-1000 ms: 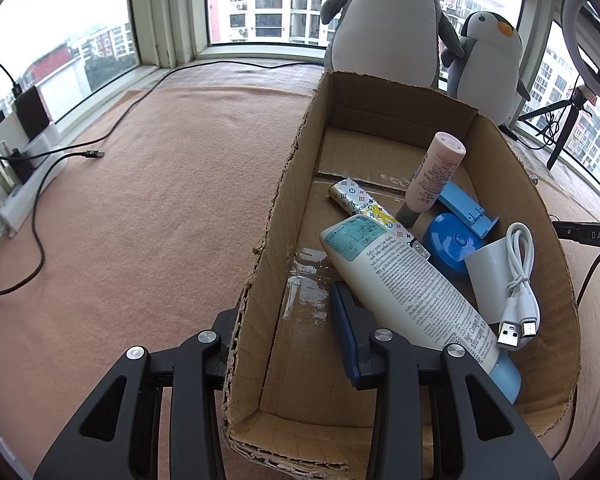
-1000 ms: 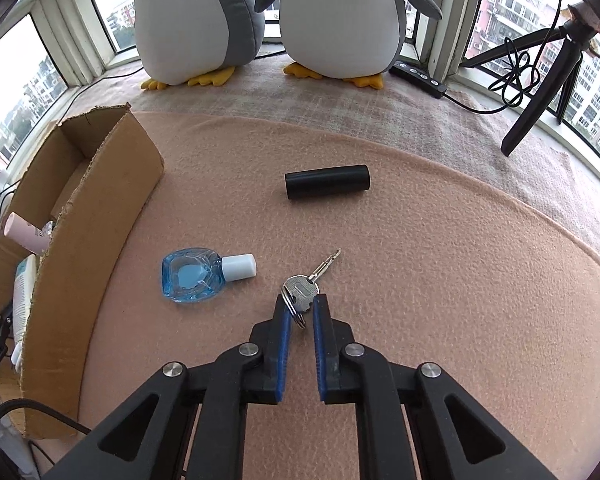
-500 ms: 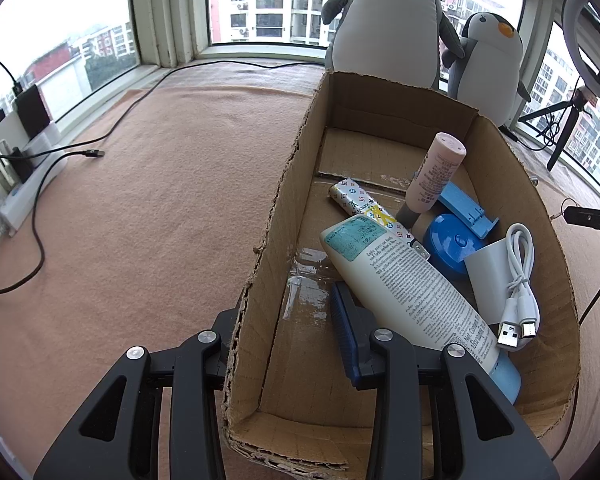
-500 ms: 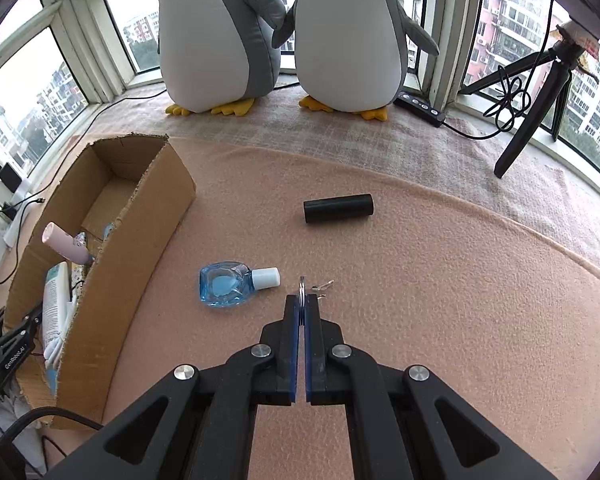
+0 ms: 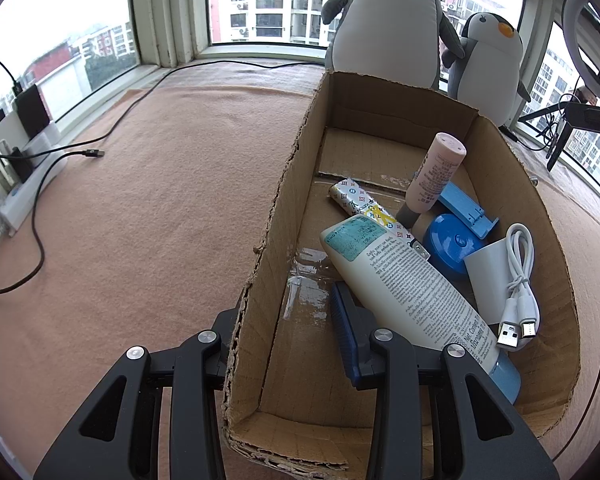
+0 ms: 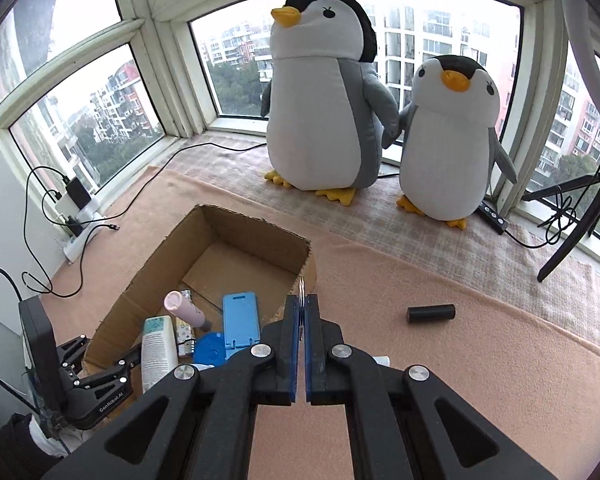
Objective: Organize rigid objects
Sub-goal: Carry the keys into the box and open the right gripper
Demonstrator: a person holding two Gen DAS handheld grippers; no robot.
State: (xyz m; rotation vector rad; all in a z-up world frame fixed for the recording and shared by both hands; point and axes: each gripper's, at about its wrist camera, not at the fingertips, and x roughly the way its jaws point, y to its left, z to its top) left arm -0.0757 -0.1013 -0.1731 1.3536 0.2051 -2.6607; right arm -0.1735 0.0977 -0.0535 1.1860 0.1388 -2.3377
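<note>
My right gripper is shut on a key ring, whose thin metal edge shows between the blue pads. It hangs in the air above the right wall of the cardboard box. My left gripper is open and straddles the box's left wall, one finger outside and one inside. In the box lie a white lotion tube, a pink bottle, a patterned stick, a blue stand, a blue round case and a white USB cable.
A black cylinder lies on the pink carpet right of the box. A white bottle cap peeks from behind my right fingers. Two plush penguins stand by the window. A tripod is at far right, cables and a power strip at left.
My right gripper has shut on the keys, lifted them off the carpet and swung left towards the box. The left gripper has stayed on the box wall.
</note>
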